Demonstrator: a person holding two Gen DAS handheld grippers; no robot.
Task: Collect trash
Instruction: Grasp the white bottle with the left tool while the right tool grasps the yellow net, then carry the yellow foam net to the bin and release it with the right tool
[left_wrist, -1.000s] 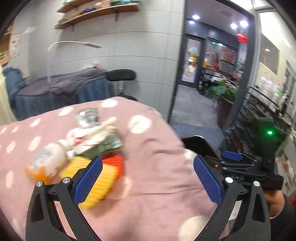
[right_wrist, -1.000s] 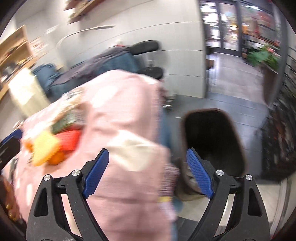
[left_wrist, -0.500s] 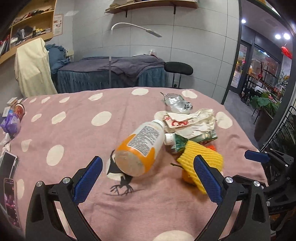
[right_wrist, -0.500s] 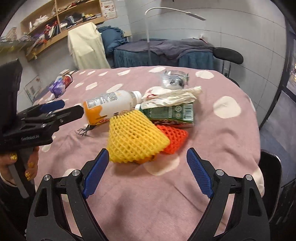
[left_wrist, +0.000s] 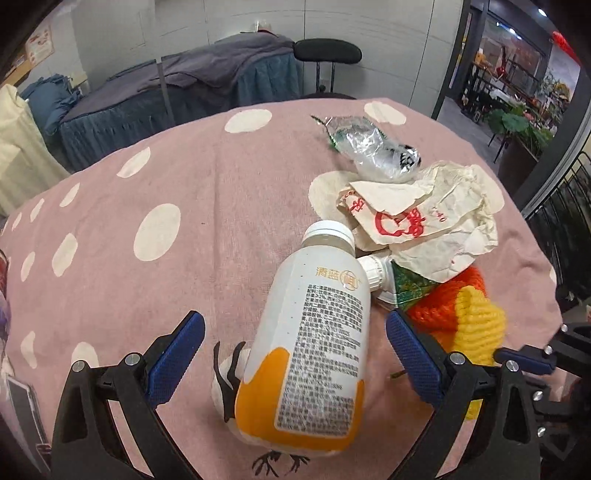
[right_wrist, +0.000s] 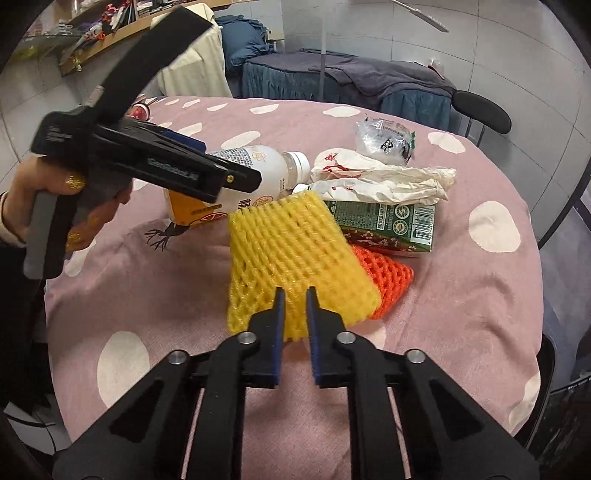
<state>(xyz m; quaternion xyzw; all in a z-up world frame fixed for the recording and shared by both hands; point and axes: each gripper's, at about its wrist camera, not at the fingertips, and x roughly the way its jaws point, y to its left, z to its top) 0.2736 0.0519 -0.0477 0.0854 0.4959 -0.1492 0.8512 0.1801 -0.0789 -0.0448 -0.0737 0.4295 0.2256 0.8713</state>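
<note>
The left tongs (left_wrist: 295, 354) are spread wide, and a white plastic bottle (left_wrist: 314, 347) with an orange base is seen lying between the two blue pads, its capped neck pointing away from them; no pad is seen to touch it. Beyond the bottle's cap, a crumpled paper wrapper (left_wrist: 417, 221) with red print is laid over a green carton (left_wrist: 410, 284), and a crushed clear plastic bag (left_wrist: 373, 147) is found farther off still. All of it is carried by a tabletop (left_wrist: 184, 177) covered in pink cloth with white dots.

The right tongs (right_wrist: 293, 314) are nearly pressed together, and the near edge of a yellow foam net (right_wrist: 291, 251) is pinched between the pads. An orange foam net (right_wrist: 388, 277) is seen just right of these tongs, partly under the yellow one. The carton (right_wrist: 388, 225) is beyond both nets. The left tongs are seen ahead to the left, held by a hand (right_wrist: 40, 192) with gold-painted nails.
</note>
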